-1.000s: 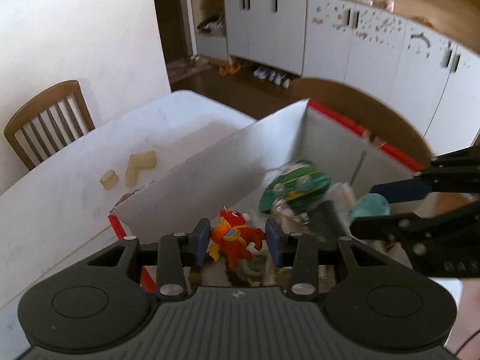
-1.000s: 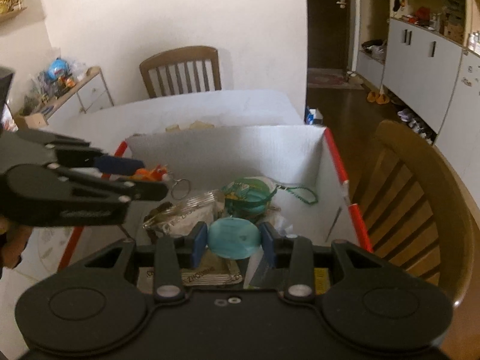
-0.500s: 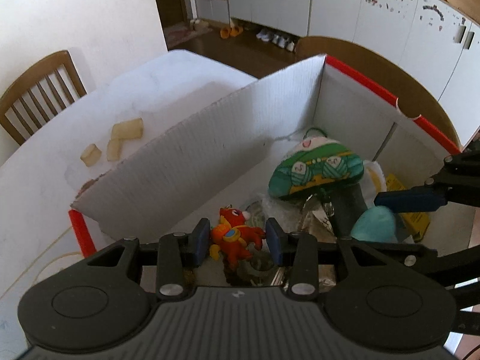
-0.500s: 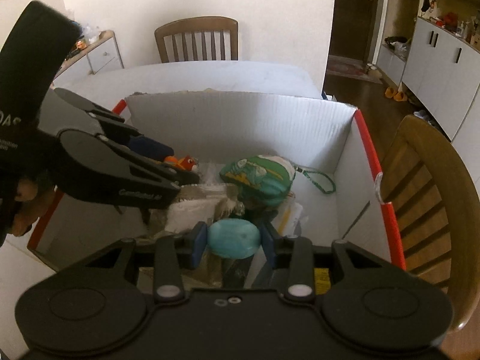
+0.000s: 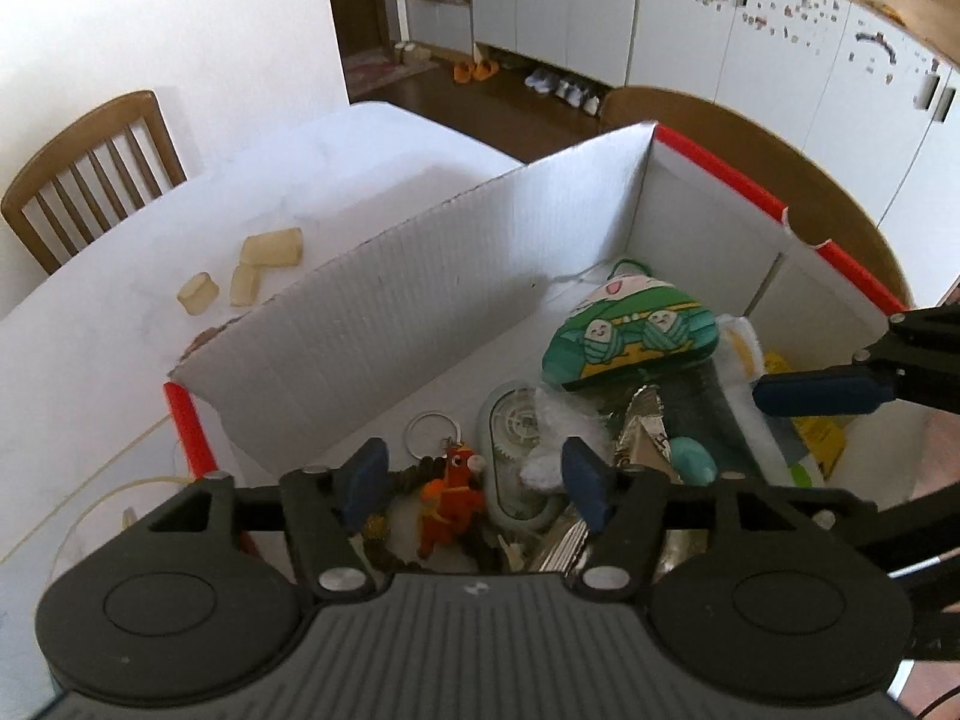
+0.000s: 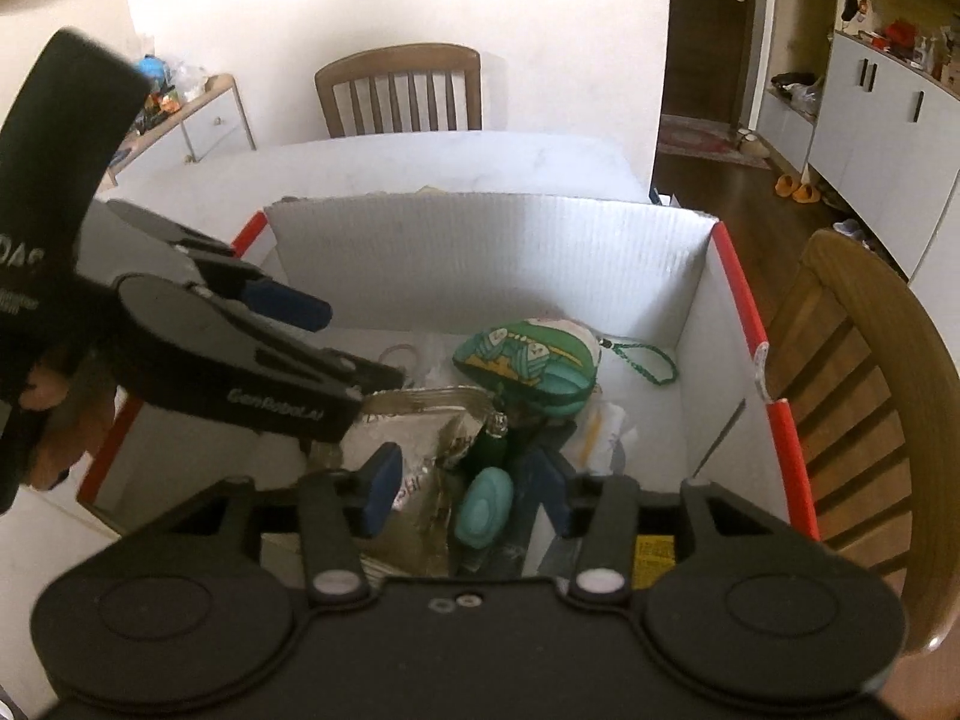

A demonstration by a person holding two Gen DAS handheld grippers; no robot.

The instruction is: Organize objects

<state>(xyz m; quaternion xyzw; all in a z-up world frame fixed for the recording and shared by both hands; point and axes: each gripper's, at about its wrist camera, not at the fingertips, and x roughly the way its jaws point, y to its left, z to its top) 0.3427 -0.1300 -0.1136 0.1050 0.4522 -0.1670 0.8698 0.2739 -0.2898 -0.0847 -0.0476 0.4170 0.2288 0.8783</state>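
A white cardboard box (image 5: 420, 312) with red edges stands on the table and holds several small things. My left gripper (image 5: 474, 483) hangs over its near corner, jaws opening. An orange-red toy keychain (image 5: 450, 498) lies loose in the box below the gap, and neither pad touches it. My right gripper (image 6: 468, 489) also has its jaws opening. A teal oval thing (image 6: 483, 507) lies on the pile between its fingers, free of both pads. A green patterned pouch (image 6: 528, 366) rests in the middle of the box.
Three beige blocks (image 5: 264, 264) lie on the white table (image 5: 120, 330) beyond the box's far wall. Wooden chairs stand at the table's far side (image 6: 399, 90) and close by the box's right wall (image 6: 870, 420). A correction-tape dispenser (image 5: 516, 450) and foil packets lie in the box.
Both grippers have opened. The orange toy dropped out of the left jaws and the teal oval out of the right jaws, and both now lie in the box.
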